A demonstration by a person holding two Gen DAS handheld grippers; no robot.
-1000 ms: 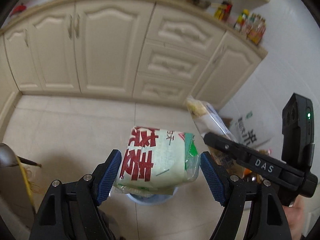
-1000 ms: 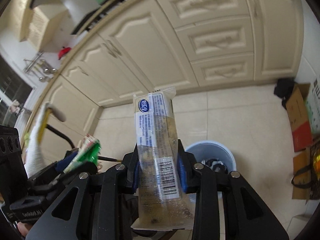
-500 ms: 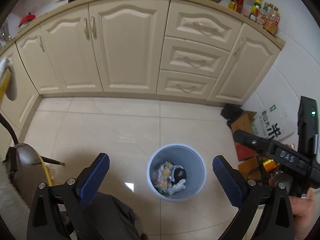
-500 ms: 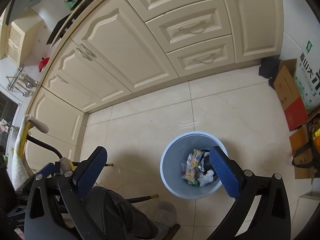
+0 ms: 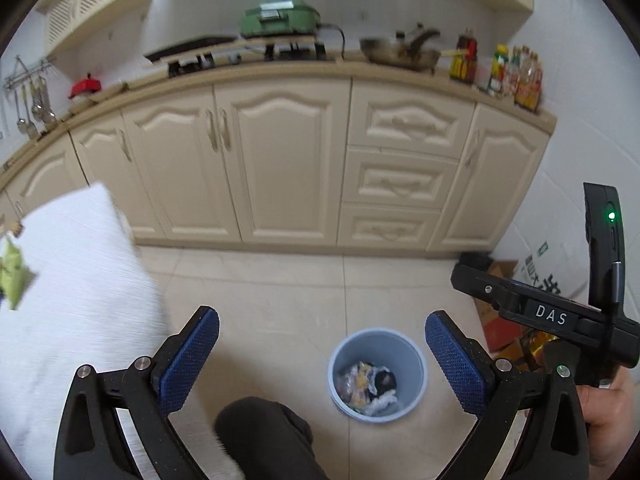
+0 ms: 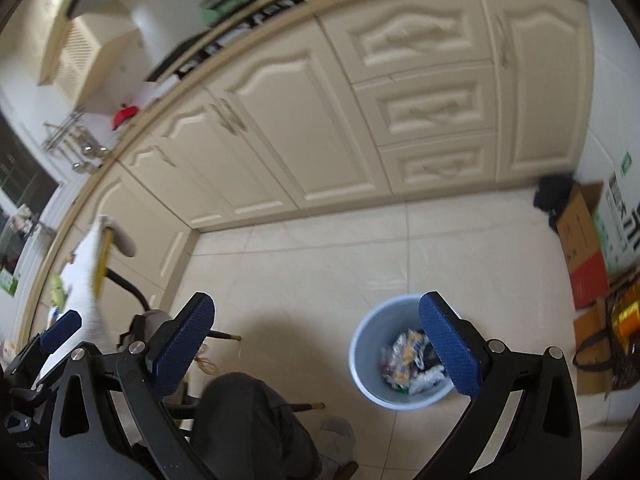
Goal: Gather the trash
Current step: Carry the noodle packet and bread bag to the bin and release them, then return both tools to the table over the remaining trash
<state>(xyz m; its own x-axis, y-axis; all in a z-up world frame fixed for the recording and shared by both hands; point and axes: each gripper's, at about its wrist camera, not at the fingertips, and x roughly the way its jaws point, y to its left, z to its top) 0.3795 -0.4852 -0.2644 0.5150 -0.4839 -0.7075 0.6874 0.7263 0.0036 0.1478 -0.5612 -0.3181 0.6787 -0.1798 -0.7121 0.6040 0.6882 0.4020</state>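
Observation:
A pale blue trash bin (image 5: 416,364) stands on the tiled floor, with crumpled wrappers (image 5: 366,386) lying inside it. My left gripper (image 5: 322,360) hovers high above the floor, open, its blue pads wide apart and empty. The bin sits low between its fingers, toward the right one. In the right wrist view the same bin (image 6: 364,360) holds the wrappers (image 6: 408,360). My right gripper (image 6: 316,344) is open and empty too, and its right finger (image 6: 448,344) overlaps the bin's rim.
Cream kitchen cabinets (image 5: 280,168) run along the back. A white-clothed table (image 5: 72,300) with a green wrapper (image 5: 12,272) fills the left. Cardboard boxes (image 6: 584,248) and bags stand at the right wall. A person's dark-trousered knee (image 5: 264,436) is at the bottom, with chair legs (image 6: 224,336) beside it.
Both grippers opened and let go of their packets, which dropped into the bin. Since then both hands have risen and tilted up, so the countertop now shows.

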